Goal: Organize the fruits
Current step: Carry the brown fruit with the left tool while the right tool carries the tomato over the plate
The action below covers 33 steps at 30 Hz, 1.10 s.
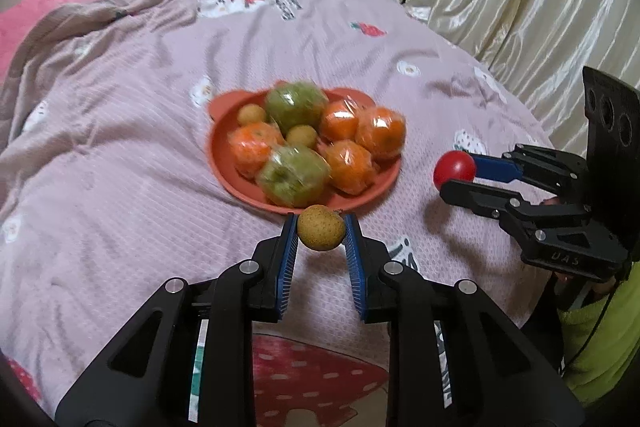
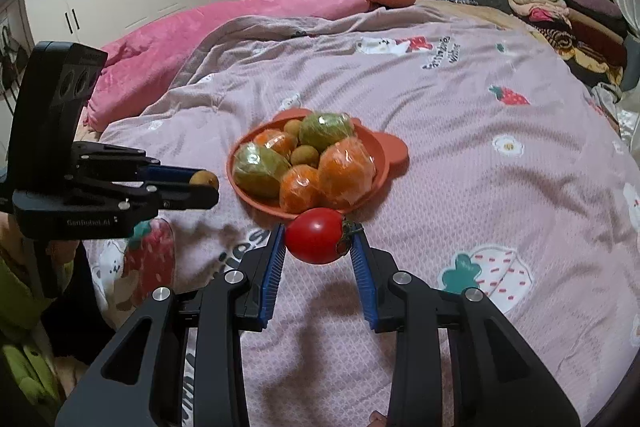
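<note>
Left tongs (image 1: 321, 233) around longan (image 1: 321, 233)

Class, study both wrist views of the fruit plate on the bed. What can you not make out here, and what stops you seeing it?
- Underside of the small brown fruit in the left gripper: left wrist view, hidden by the fruit itself.
- Plate contents: left wrist view, blurred; the plastic wrap glares.
- The near rim of the plate: right wrist view, the red tomato in the right gripper covers it.
- The person: both views, cut off at the edges.
</note>
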### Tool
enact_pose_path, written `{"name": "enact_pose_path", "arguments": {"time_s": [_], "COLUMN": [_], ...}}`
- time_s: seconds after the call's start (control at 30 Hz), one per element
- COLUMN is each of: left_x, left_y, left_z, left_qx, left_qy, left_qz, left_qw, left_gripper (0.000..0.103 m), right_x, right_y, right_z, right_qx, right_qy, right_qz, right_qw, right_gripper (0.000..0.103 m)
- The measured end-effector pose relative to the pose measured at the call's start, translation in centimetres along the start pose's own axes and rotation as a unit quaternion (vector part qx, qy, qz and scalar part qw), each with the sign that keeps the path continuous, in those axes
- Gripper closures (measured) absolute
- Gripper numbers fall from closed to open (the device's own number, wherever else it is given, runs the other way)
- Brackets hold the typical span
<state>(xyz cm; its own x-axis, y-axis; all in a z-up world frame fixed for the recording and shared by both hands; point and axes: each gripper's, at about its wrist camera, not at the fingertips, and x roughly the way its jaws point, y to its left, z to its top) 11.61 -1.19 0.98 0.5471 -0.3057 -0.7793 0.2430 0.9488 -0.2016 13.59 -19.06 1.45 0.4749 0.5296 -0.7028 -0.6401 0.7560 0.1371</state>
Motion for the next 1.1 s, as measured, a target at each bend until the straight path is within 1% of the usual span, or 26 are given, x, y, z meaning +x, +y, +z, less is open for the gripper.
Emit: {"name": "enact_pose_path", "arguments": {"time_s": [0.27,0.4,0.6,0.83,1.1], "left_x": [-1.4,-1.4,-0.7,0.4,1.6], "left_y": [1.1,1.8,2.6,3.2,3.7], "left_z": [1.5,2.3,3.3,3.7,3.9], "left_qx": [0.001,0.002,0.005,0.009,0.008], "left_qy": [-0.022,-0.027,-0.026,-0.021,-0.016], "left_qz": [0.008,0.014,0.017,0.017,0.005], "left_qw": [0.9997,0.9995,0.9995,0.9996,0.9998], "left_gripper": [0.086,0.087,0.087,0.087,0.087], "right_x": [-0.5,-0.3,0.4,1.6,3.0], "right_y": [1.0,1.3,1.7,1.9,1.8], "right_z": [1.6,2.5,3.8,5.2,6.4], "right_qx": [-0.015,-0.019,-0.025,-0.033,-0.036], "right_qy": [-0.012,-0.014,-0.016,-0.010,-0.001], "right_qz": [-0.003,-0.003,-0.010,-0.015,-0.025], "right_qw": [1.000,1.000,1.000,0.999,0.999], "right_gripper": [0.071,0.071,0.071,0.071,0.071]}}
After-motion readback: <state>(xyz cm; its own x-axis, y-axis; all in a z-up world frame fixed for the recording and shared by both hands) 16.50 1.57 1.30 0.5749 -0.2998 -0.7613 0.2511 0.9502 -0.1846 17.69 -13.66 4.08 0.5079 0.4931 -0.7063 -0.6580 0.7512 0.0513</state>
